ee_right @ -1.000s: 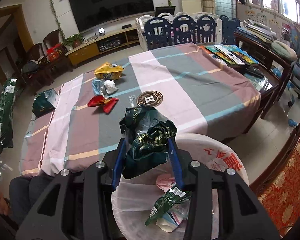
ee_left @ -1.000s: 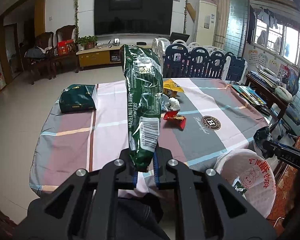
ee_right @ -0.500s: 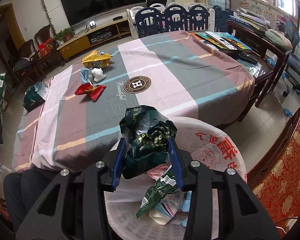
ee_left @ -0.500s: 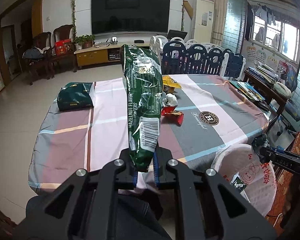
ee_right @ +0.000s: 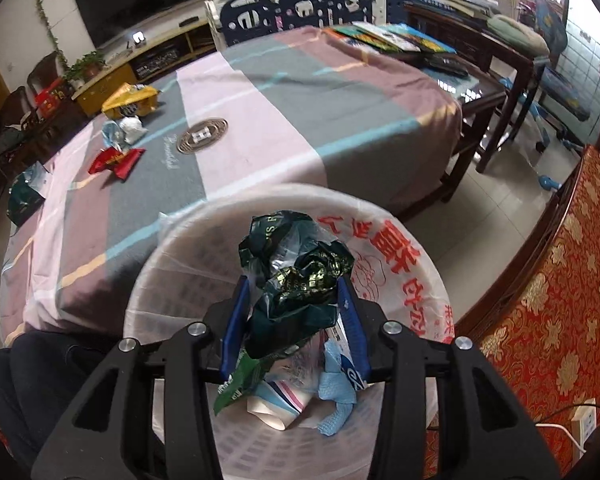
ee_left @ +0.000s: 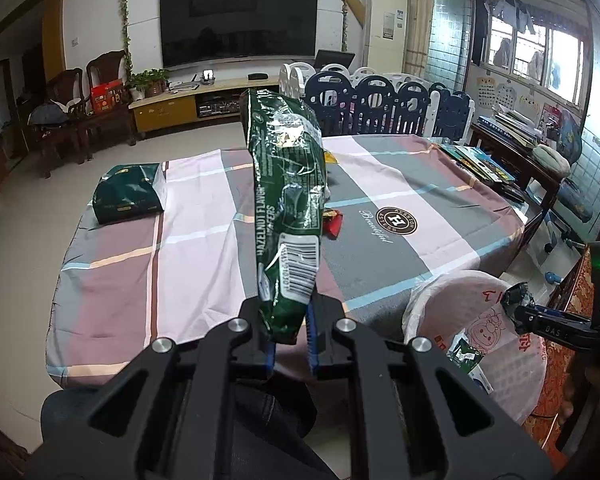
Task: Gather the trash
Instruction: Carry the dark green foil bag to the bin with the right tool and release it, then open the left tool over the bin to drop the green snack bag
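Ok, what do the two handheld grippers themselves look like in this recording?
Both the left gripper and right gripper are matte black frames with triangular cutouts, silver round bolts and blue ribbed pads. No cables or sleeves are visible in the wrist views.

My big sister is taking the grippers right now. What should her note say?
Left gripper: shut on the long green wafer bag, held upright at the near table edge.
Right gripper: shut on a crumpled dark green wrapper, over the white lined bin.
Done: some trash already lies in the bin, including a blue wrapper.
Left: drop the crumpled wrapper, then bin the wafer bag. On the table remain the red wrapper, yellow bag, white and blue crumpled bits and a dark green bag at the far left corner.
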Demonstrator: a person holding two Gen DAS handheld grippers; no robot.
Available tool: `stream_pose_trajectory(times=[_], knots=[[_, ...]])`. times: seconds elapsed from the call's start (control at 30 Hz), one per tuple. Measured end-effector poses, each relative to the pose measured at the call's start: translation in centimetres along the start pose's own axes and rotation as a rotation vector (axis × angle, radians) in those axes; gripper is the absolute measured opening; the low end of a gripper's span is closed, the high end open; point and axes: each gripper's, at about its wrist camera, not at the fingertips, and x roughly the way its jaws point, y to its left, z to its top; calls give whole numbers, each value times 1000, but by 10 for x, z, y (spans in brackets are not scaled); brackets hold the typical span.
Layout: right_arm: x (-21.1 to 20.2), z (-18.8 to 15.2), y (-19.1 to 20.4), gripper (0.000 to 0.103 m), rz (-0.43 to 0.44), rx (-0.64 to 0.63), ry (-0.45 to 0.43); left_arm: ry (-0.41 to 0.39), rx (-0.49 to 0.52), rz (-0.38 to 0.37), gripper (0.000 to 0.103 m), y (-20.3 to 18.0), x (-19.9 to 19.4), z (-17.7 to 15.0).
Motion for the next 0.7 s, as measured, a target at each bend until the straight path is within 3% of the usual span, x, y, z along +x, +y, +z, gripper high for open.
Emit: stream_pose_trajectory(times=[0.1,0.17,0.23,0.37,0.5,0.7], knots=[[12,-6,-4,51,0,20,49,8,23,-14,13,-10,1,-2],[13,-7,-7,62,5,35,52,14,35,-20,13,-15,2,-4],[5,-5,-13,70,4,66,10,23,43,-34,13,-19,2,-6],[-25,4,-29,76,1,143,-133,63,48,-88,13,-27,7,-9],[-55,10,-46,81,-7,197,-273,113,71,-222,13,-46,15,-13],[-75,10,-65,85,-21,212,-356,226,204,-462,14,-105,33,-28]])
